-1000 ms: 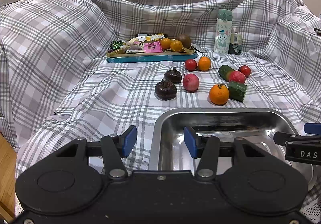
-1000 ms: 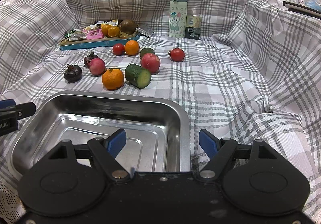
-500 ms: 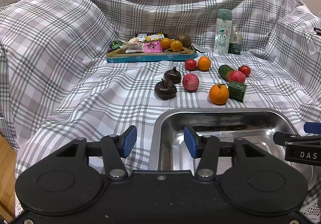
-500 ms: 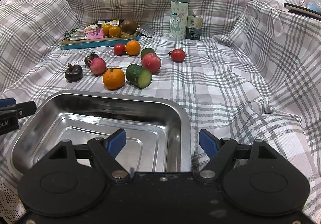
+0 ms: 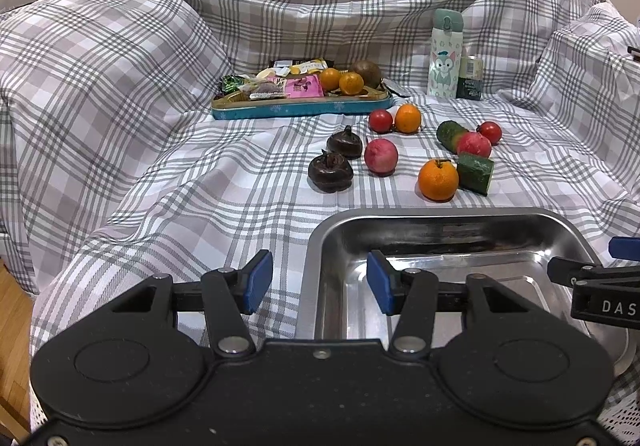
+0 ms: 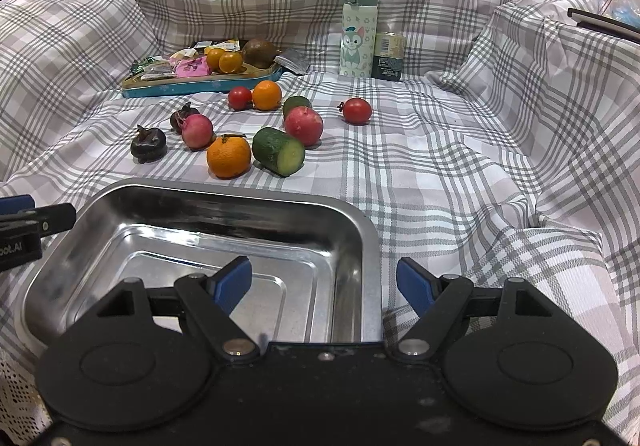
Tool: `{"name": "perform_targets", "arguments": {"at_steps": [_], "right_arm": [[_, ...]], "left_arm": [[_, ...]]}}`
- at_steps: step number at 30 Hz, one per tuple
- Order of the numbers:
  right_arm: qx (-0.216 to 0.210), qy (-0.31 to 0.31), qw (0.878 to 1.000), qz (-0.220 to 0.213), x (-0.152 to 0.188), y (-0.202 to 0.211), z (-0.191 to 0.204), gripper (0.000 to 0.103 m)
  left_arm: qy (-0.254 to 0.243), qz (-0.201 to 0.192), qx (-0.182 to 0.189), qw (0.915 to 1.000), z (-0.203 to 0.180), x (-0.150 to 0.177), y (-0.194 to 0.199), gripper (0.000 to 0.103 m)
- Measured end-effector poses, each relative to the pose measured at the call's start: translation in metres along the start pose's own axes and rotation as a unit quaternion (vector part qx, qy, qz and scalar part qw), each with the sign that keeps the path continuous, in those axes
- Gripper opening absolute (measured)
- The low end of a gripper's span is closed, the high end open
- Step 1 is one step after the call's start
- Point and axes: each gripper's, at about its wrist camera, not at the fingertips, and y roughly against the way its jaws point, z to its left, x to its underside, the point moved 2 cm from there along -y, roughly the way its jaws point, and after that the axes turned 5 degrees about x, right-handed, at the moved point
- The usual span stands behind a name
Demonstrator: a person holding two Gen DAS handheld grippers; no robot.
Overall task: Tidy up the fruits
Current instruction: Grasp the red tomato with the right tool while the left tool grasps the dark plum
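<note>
Plainly nothing is picked yet: the steel tray (image 6: pixel 362 230) sits empty at the near edge of the checked cloth (image 6: pixel 460 174), and the fruit lies beyond its far rim. Both tools wait low at the tray's near side. The left hand-held gripper (image 5: pixel 320 280) has its jaws spread wide with nothing between them, straddling the tray's left wall; the right hand-held gripper (image 6: pixel 324 282) is equally wide and empty, straddling the right wall.

The large orange (image 6: pixel 229 157) lies straight ahead, just past the tray's far rim, with the cut cucumber piece (image 6: pixel 279 151) beside it on the right. The cucumber's long axis runs diagonally, cut face turned toward the tray's right corner. In my judgement the right tool is the nearer to both, while the two dark fruits (image 5: pixel 331 171) toward the cloth's left side suit the left one.

Farther back stand a teal snack tin (image 5: pixel 300 108), a bottle (image 6: pixel 359 34) printed with a cartoon cat, and a small can whose label is too small to read. The right tool's body reads "DAS" in the left view.
</note>
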Motion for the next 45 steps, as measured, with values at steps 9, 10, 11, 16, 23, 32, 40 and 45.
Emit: {"name": "perform_targets", "arguments": {"at_steps": [9, 10, 11, 16, 23, 32, 40, 45], "right_arm": [[0.0, 0.021, 1.0, -0.002, 0.0, 0.002, 0.005, 0.081], [0.004, 0.025, 1.0, -0.003, 0.0, 0.002, 0.005, 0.081], [0.006, 0.029, 1.0, -0.002, 0.0, 0.003, 0.006, 0.081], [0.004, 0.045, 0.999, -0.004, -0.004, 0.006, 0.006, 0.081], [-0.015, 0.018, 1.0, -0.013, -0.023, 0.012, -0.002, 0.081], [-0.023, 0.006, 0.998, -0.066, -0.077, 0.012, -0.008, 0.081], [-0.054, -0.025, 0.998, -0.036, -0.121, -0.029, -0.018, 0.081], [-0.046, -0.046, 0.998, -0.02, -0.14, -0.066, -0.023, 0.079]], "left_arm": [[-0.011, 0.005, 0.0, 0.9999, -0.001, -0.006, 0.006, 0.057], [-0.013, 0.006, 0.0, 0.9999, -0.002, -0.007, 0.007, 0.057], [-0.014, 0.007, 0.0, 0.9999, -0.002, -0.009, 0.008, 0.057], [-0.025, 0.015, -0.011, 0.9995, -0.005, -0.02, 0.009, 0.057], [-0.033, 0.032, -0.011, 0.9989, -0.005, -0.05, 0.007, 0.057], [-0.018, 0.019, -0.004, 0.9997, 0.0, -0.106, -0.006, 0.057], [0.004, 0.026, -0.014, 0.9996, 0.011, -0.147, -0.051, 0.058], [0.016, 0.052, -0.022, 0.9983, 0.016, -0.161, -0.09, 0.057]]}}
